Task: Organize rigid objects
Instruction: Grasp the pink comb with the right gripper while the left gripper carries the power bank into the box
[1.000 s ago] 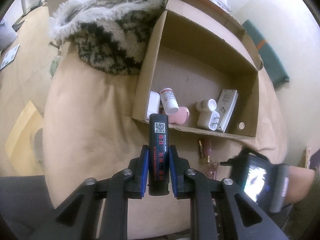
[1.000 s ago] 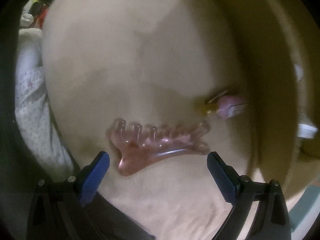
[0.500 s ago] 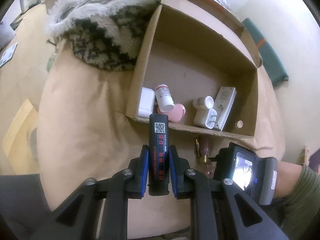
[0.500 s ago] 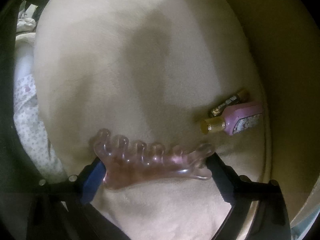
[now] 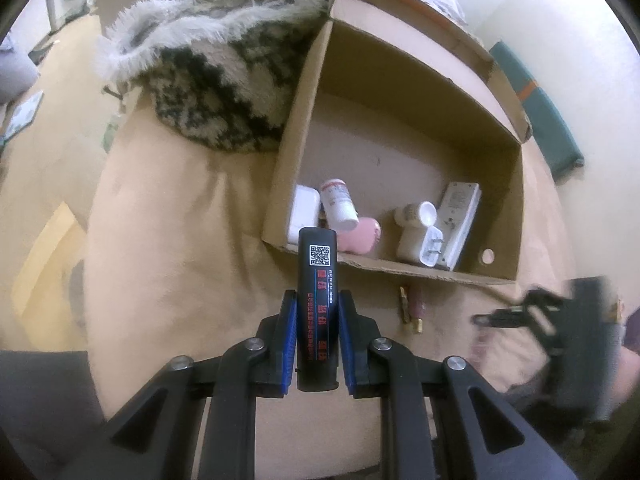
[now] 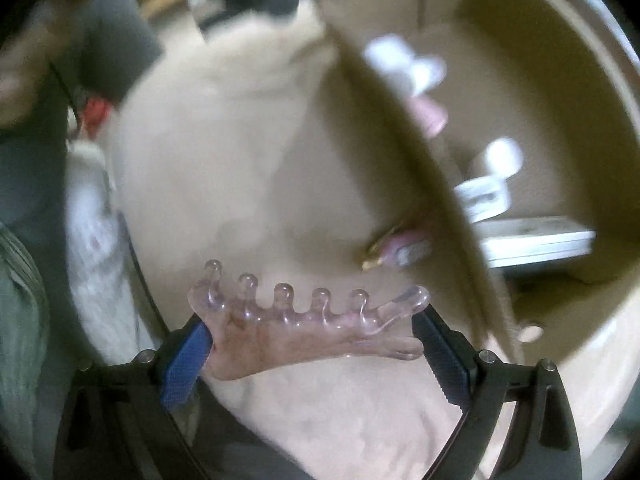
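Now clamped endwise in right gripper [image 6: 312, 344], pink comb [image 6: 304, 320] lifted off cushion [image 6: 240, 160], bound for cardboard box [image 5: 400, 268]; left gripper [image 5: 318, 344] clamped on black stick [image 5: 318, 300].

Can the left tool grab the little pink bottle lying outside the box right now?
Probably not: the left tool is already shut on a black stick, so nothing else fits, though the pink bottle lies uncovered nearby.

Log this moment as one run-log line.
left gripper: shut on black bar | right gripper: shut on pink comb, off the blanket | cardboard box: partly filled | pink bottle: outside box
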